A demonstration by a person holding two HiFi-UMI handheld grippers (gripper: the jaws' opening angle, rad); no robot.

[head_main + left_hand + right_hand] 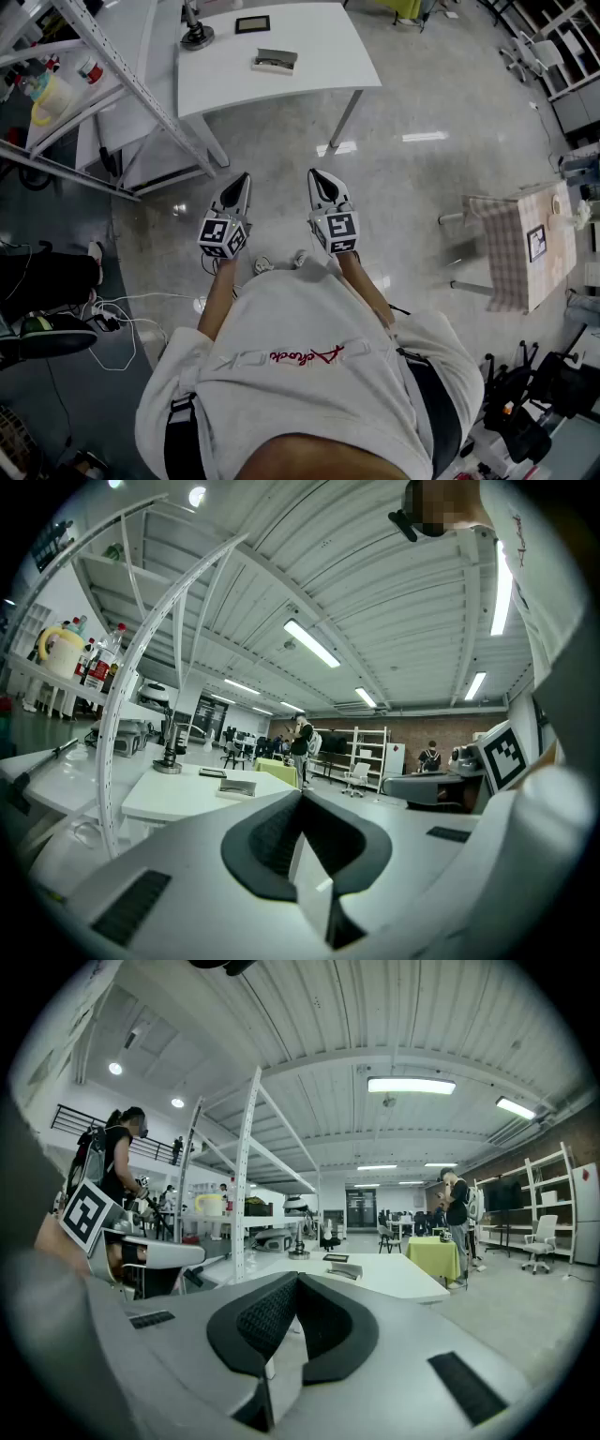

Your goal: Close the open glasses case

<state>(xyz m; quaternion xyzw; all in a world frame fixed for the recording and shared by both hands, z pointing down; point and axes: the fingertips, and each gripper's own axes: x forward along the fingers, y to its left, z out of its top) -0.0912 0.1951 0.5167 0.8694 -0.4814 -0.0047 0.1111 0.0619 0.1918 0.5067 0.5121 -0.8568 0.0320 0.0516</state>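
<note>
The glasses case (275, 61) is a small grey and white box lying on the white table (319, 56), far ahead of me. It also shows as a small shape in the left gripper view (236, 787) and as the glasses case (343, 1271) on the table in the right gripper view. How its lid stands is too small to tell. My left gripper (246, 178) and right gripper (314, 174) are held side by side over the floor, well short of the table. Both point level towards it. The left gripper (300, 794) and right gripper (297, 1277) have their jaws together with nothing between them.
A black frame (252, 24) and a black round-based stand (197, 36) share the table. A white shelving rack (112, 66) stands to its left. A small table with a checked cloth (525, 248) is at the right. Cables (122, 319) lie on the floor at the left.
</note>
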